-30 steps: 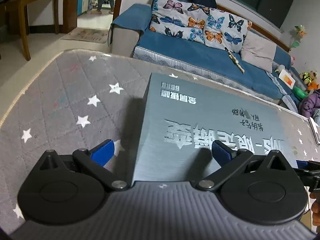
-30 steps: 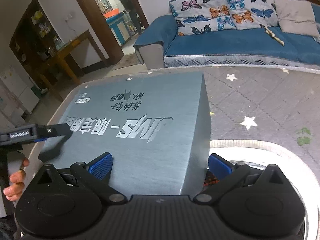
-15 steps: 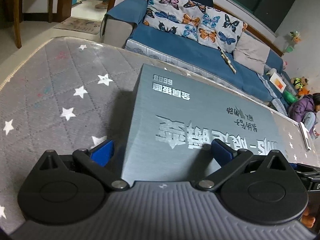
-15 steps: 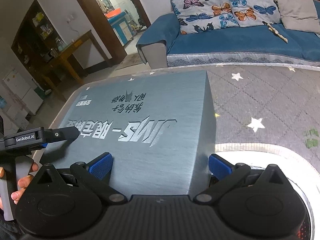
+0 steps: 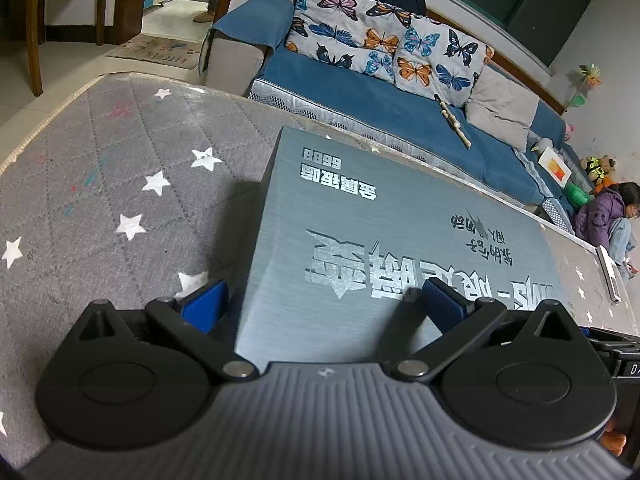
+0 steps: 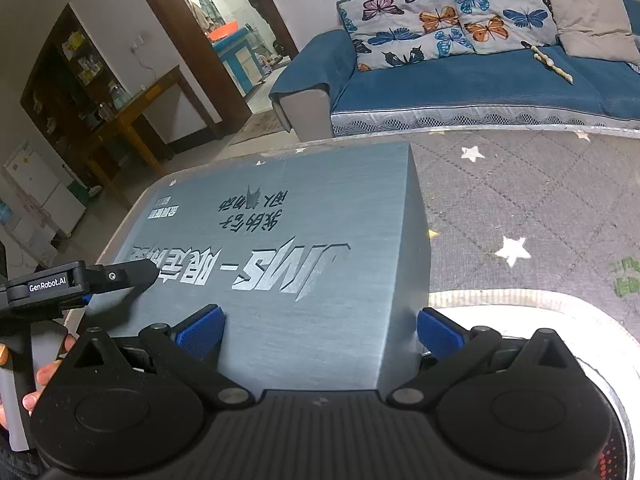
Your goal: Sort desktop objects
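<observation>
The grey box [image 6: 280, 264] reads "JWS" and, upper middle of frame, "6688" [image 5: 322, 158]; the left gripper [image 6: 132, 276] reads "GenRobot.AI"; the doormat [image 5: 154, 50], upper left, reads "KITCHEN".

Left gripper [image 5: 326, 306]: jaws spread wide, blue pads apart, one pad [image 5: 204, 306] low at the left, the other [image 5: 442, 304] raised at the right. Right gripper [image 6: 318, 330]: jaws likewise spread wide, level, pointing forward. In the right wrist view, the left gripper [image 6: 132, 274] enters from the left, its handle held by a hand [image 6: 44, 376] with fingers curled round it.
</observation>
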The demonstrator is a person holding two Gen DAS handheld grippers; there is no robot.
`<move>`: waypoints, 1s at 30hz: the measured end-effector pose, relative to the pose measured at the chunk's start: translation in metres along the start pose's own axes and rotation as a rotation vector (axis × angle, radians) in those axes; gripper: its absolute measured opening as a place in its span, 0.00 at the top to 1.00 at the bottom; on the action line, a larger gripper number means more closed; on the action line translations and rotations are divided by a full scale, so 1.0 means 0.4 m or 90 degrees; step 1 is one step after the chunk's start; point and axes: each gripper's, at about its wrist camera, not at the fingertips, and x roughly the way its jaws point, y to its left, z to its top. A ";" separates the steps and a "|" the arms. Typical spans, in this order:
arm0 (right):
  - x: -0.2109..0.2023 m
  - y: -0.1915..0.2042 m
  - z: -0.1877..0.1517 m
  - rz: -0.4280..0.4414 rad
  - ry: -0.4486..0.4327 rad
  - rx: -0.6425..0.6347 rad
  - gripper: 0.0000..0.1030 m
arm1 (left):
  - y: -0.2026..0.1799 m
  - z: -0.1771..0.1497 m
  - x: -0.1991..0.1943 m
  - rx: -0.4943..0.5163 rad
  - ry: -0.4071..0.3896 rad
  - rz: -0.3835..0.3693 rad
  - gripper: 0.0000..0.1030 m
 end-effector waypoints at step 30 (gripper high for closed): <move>0.008 -0.033 0.002 0.028 -0.006 0.022 0.00 | -0.071 0.066 0.029 -0.013 0.008 -0.007 0.00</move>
